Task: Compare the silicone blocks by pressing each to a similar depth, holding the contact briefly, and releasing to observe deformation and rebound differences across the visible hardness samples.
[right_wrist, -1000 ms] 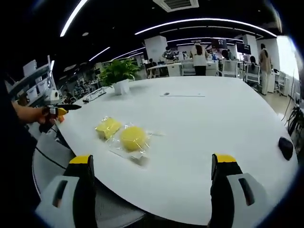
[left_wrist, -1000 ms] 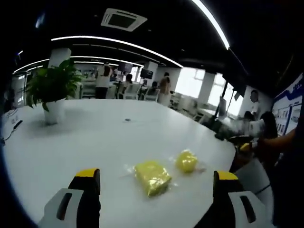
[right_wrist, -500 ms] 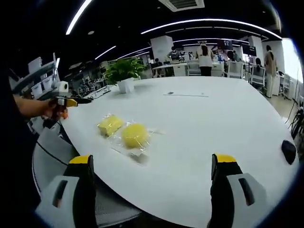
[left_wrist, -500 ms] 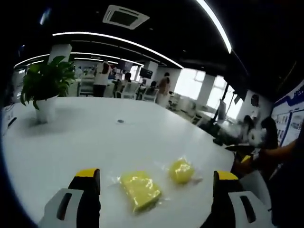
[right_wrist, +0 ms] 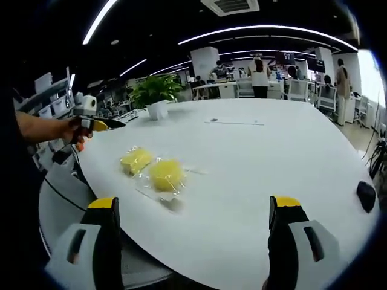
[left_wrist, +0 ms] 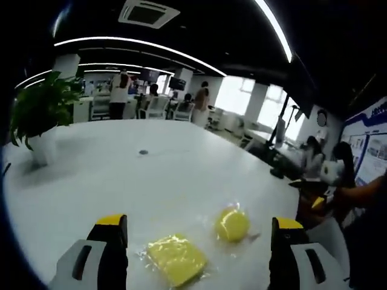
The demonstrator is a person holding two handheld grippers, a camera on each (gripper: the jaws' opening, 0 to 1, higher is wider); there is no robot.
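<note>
Two yellow silicone samples in clear wrap lie on the white table. In the left gripper view the flat square block sits between my jaws near the table edge, and the round block lies just beyond to its right. My left gripper is open above them, touching neither. In the right gripper view the square block and round block lie left of centre. My right gripper is open, well short of them. The left gripper shows at far left, held in a hand.
A potted plant stands further back on the table. A small dark object lies at the table's right edge. A thin flat item rests mid-table. People and chairs fill the office behind.
The left gripper has moved closer over the blocks; they now sit lower and nearer between its jaws. In the right gripper view the hand holding the left gripper has risen toward the table.
</note>
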